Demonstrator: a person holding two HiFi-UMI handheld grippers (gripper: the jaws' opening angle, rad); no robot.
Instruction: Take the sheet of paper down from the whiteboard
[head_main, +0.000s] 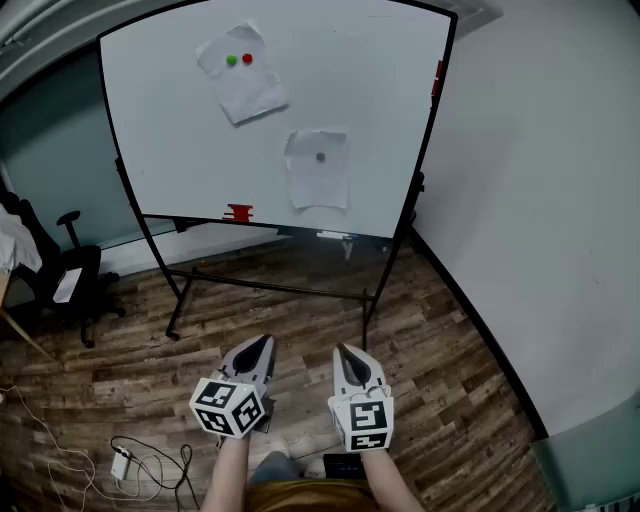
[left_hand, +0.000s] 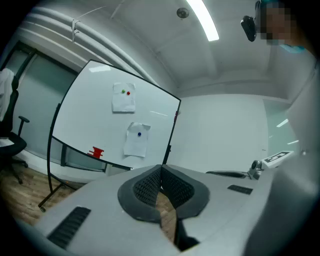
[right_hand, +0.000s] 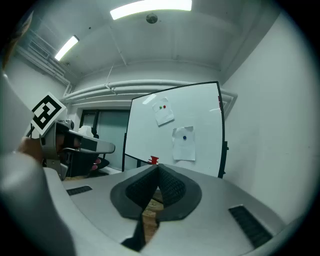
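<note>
**Operator:** Where is the paper?

**Technician:** On the whiteboard (head_main: 180, 120), well ahead. The upper sheet (head_main: 242, 85) is pinned by a green magnet (head_main: 232, 60) and a red magnet (head_main: 247, 58), the lower sheet (head_main: 318, 170) by one dark magnet (head_main: 320, 157).

**Operator:** And the claws?

**Technician:** The left gripper (head_main: 262, 341) and right gripper (head_main: 343, 351) are both clenched on nothing and held level, probably parked before the approach.

The whiteboard (head_main: 270, 110) stands on the floor (head_main: 300, 325), w/ the wall (head_main: 540, 180) just to its R. Two sheets are on it. The top sheet (head_main: 241, 75) is up high, L of middle, w/ two magnets (head_main: 232, 60) side by side on it. The lower sheet (head_main: 318, 168) is below & to the R, w/ one magnet (head_main: 320, 157) on it. A small thing (head_main: 239, 212) sits at the board's btm edge, L of the lower sheet. The chair (head_main: 75, 275) is far L. Cables (head_main: 140, 465) lie on the floor, near L. The L gripper (head_main: 266, 341) & R gripper (head_main: 341, 349) are side by side, well apart from the board.
</note>
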